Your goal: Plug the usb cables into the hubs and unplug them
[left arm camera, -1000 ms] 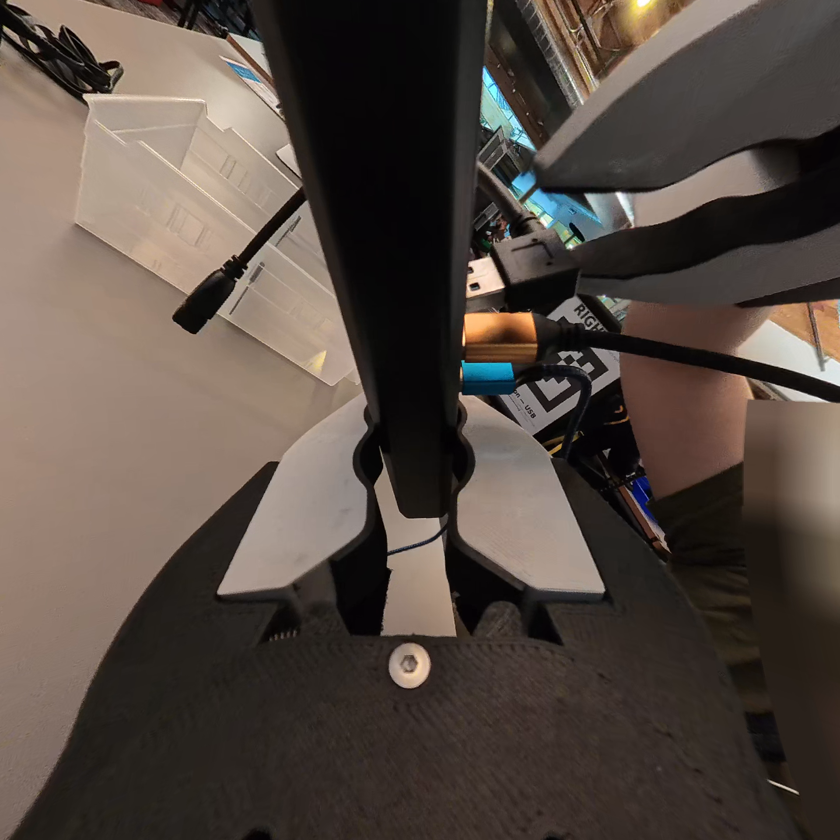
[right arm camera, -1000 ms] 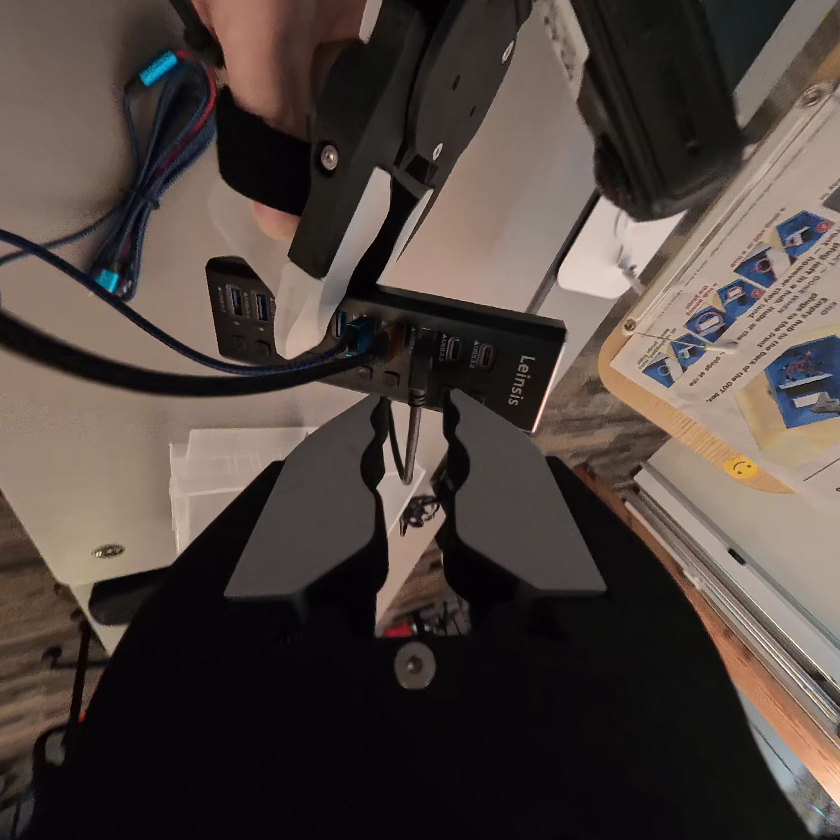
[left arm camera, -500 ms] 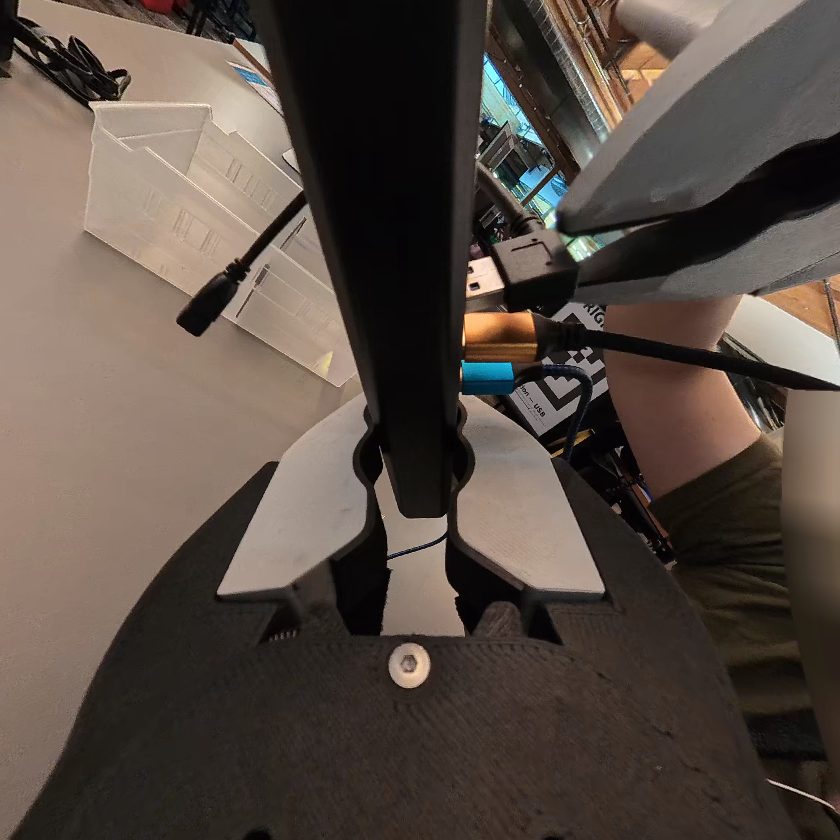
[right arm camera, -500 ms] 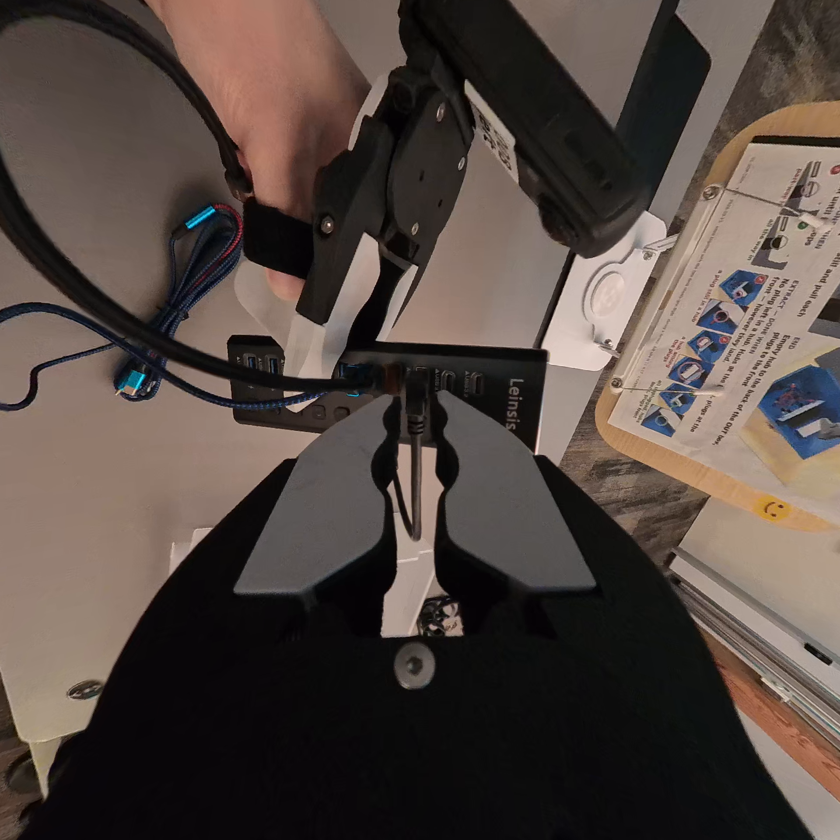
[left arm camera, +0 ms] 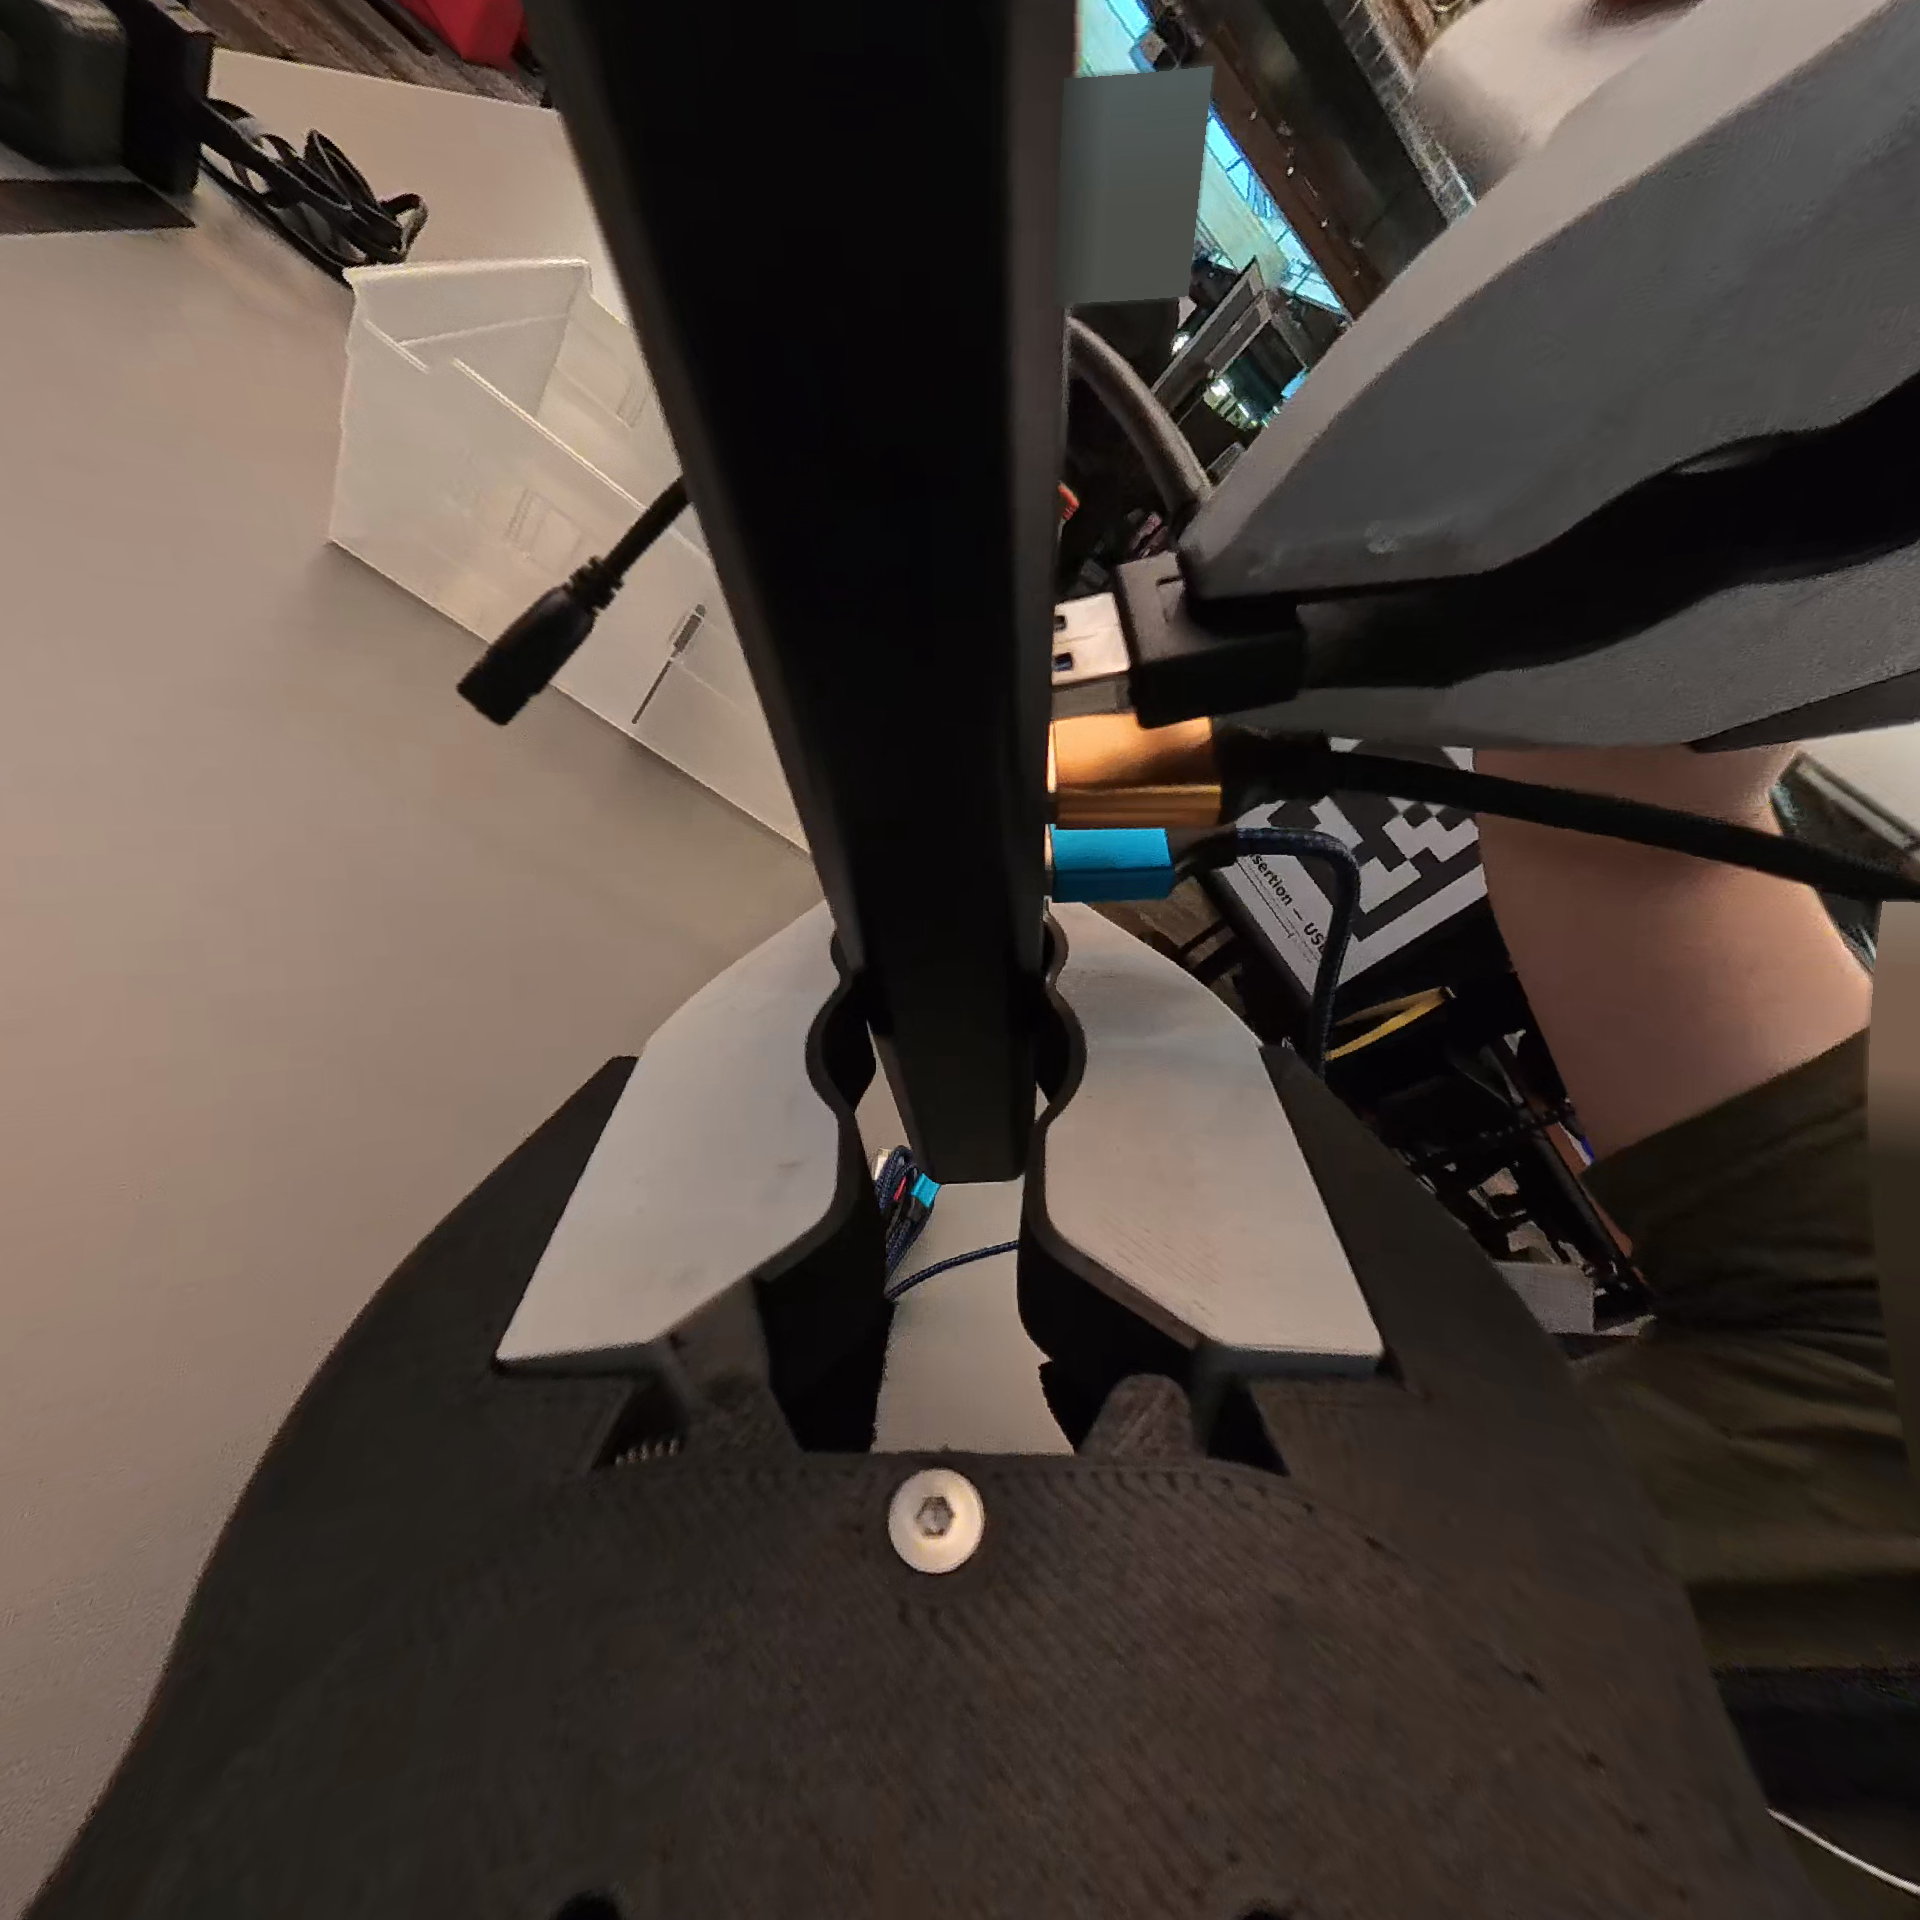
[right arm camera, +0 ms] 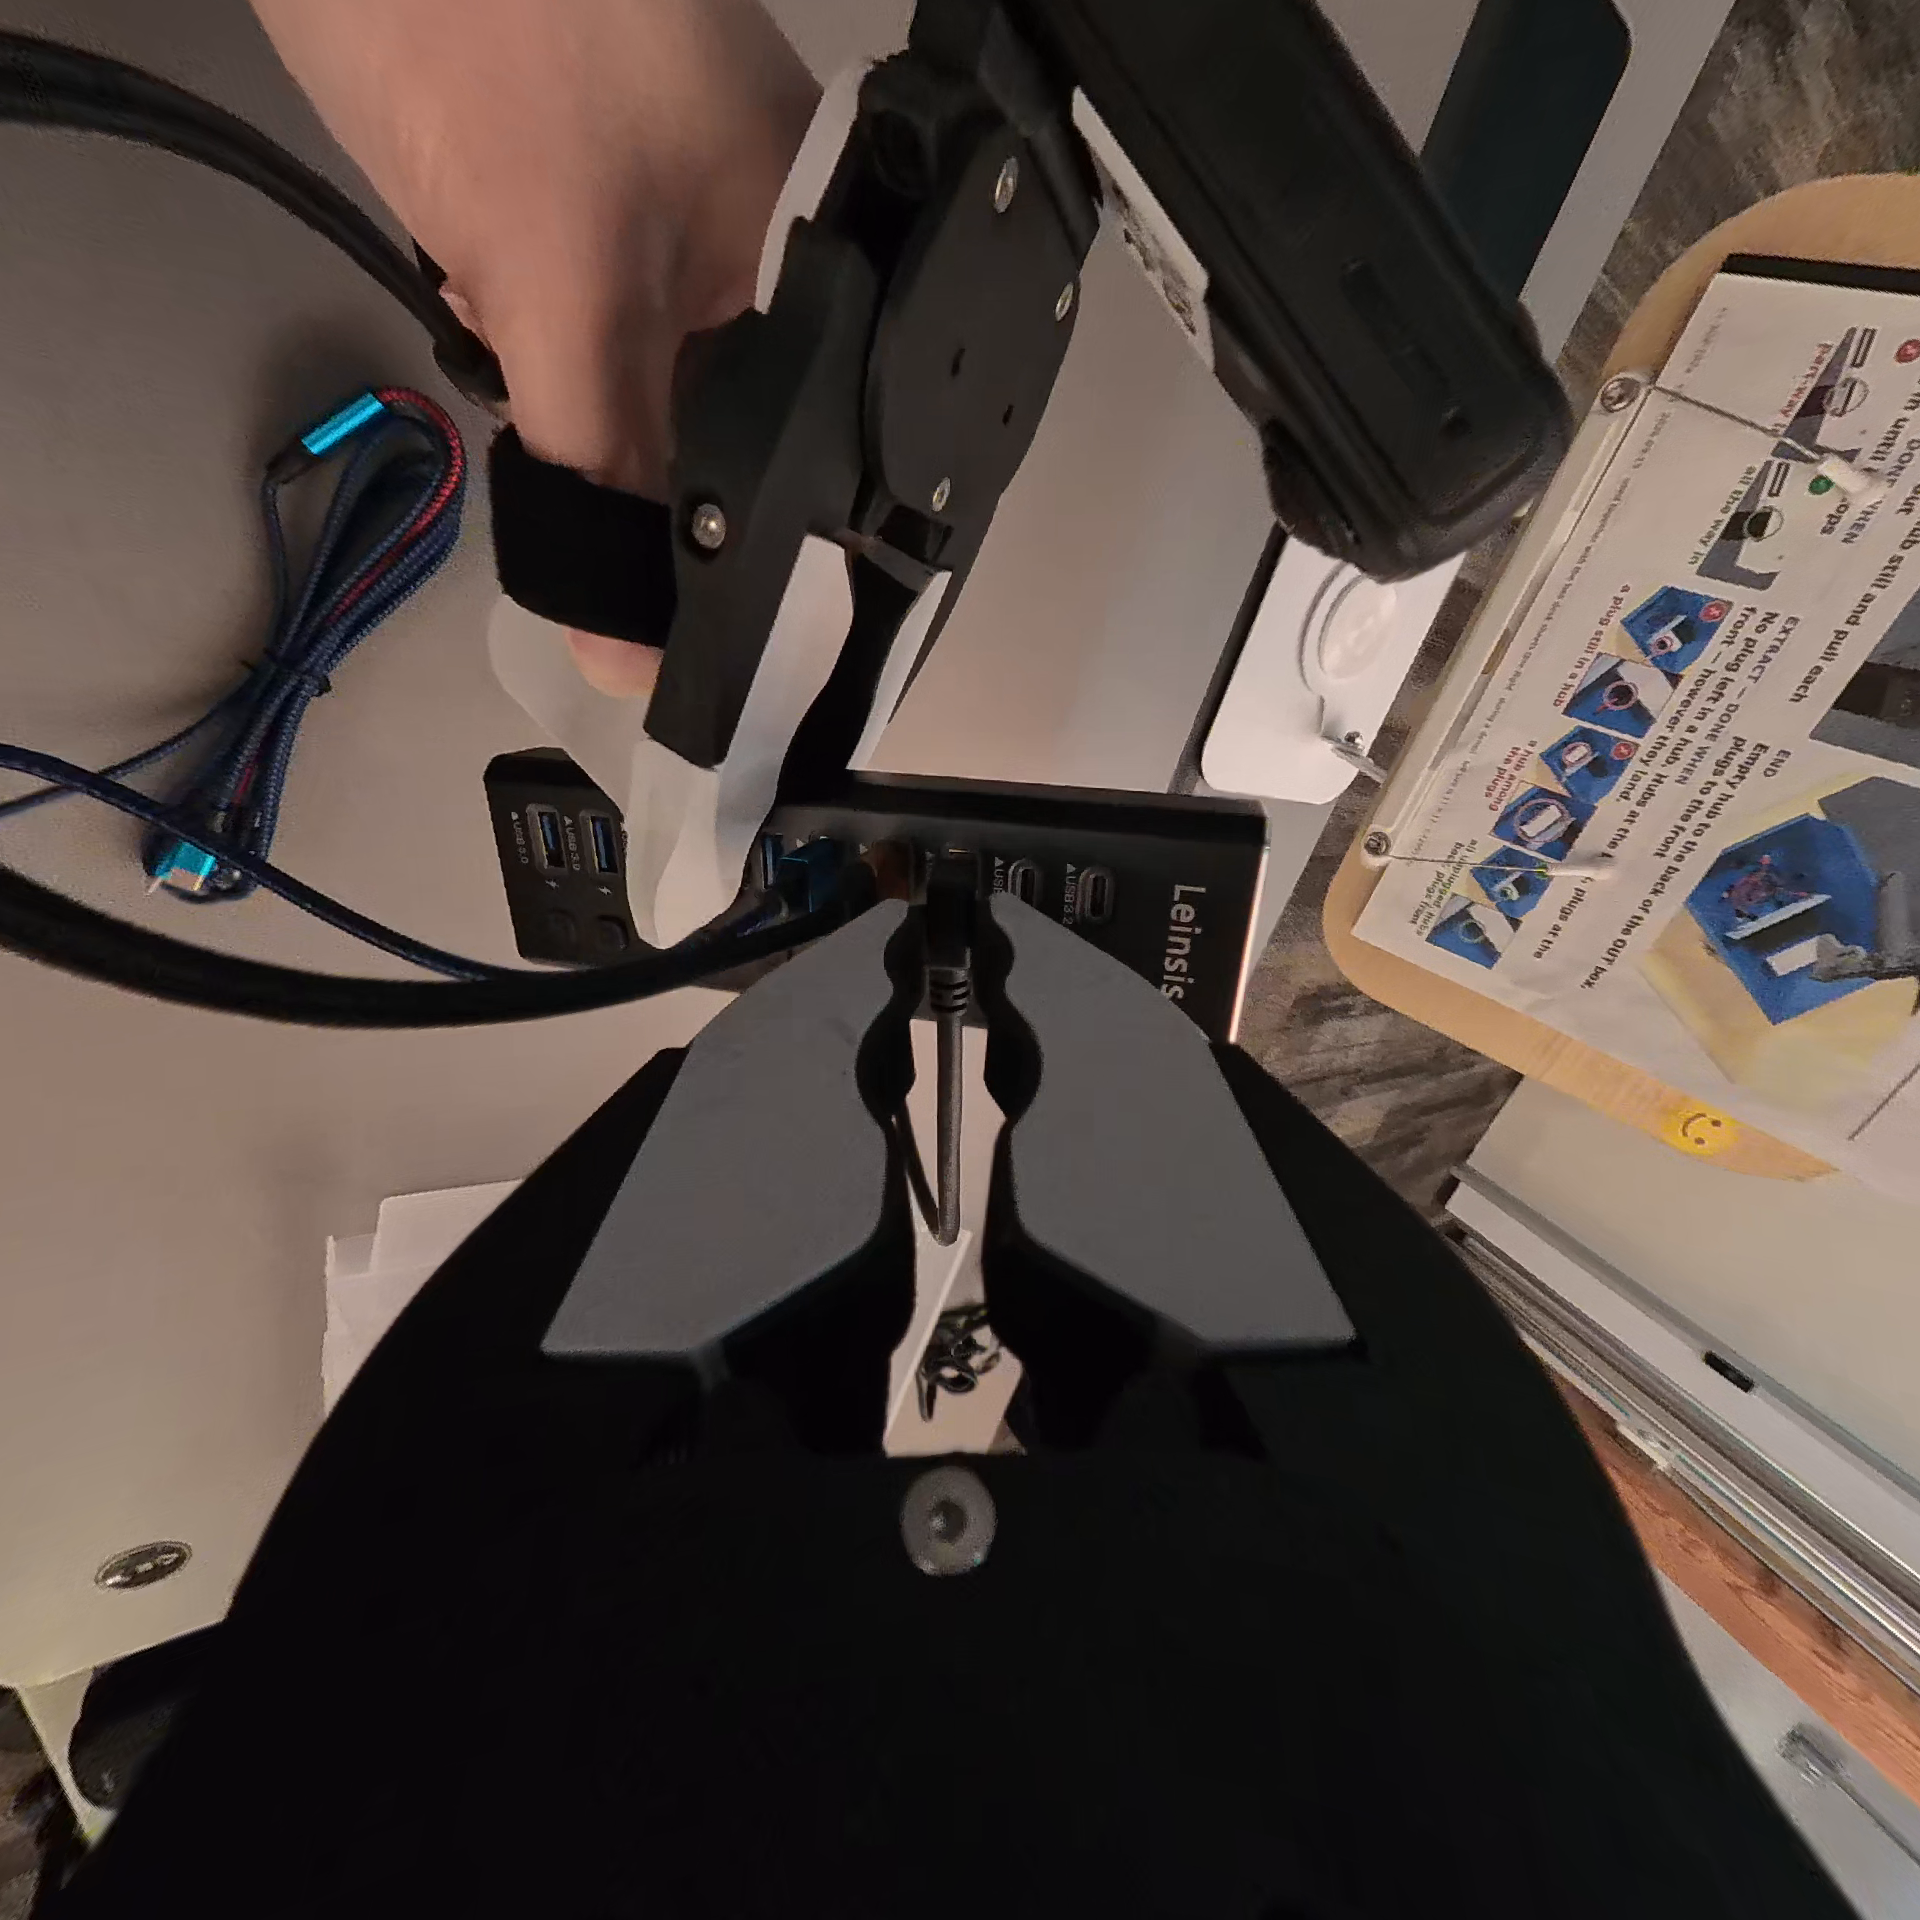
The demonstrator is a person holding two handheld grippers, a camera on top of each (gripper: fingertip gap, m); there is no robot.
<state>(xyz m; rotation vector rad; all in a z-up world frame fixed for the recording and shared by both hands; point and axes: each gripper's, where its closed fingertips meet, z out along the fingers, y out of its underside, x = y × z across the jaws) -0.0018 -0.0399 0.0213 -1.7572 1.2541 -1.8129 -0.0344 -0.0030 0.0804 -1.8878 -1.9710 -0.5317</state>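
Black plug at hub port, both grippers engaged.
Left gripper (left arm camera: 940, 1039) fingers clamp rigid hub (right arm camera: 1143, 862); right gripper (right arm camera: 940, 935) fingers pinch black plug (left arm camera: 1205, 644) by its stiff moulded body, judged better than limp cord.

Grey table (right arm camera: 156, 1195): braided cable bundle (right arm camera: 332, 582), clear organizer (left arm camera: 488, 436).

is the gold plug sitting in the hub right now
Yes, the gold plug is seated in the black hub, just above the blue plug.
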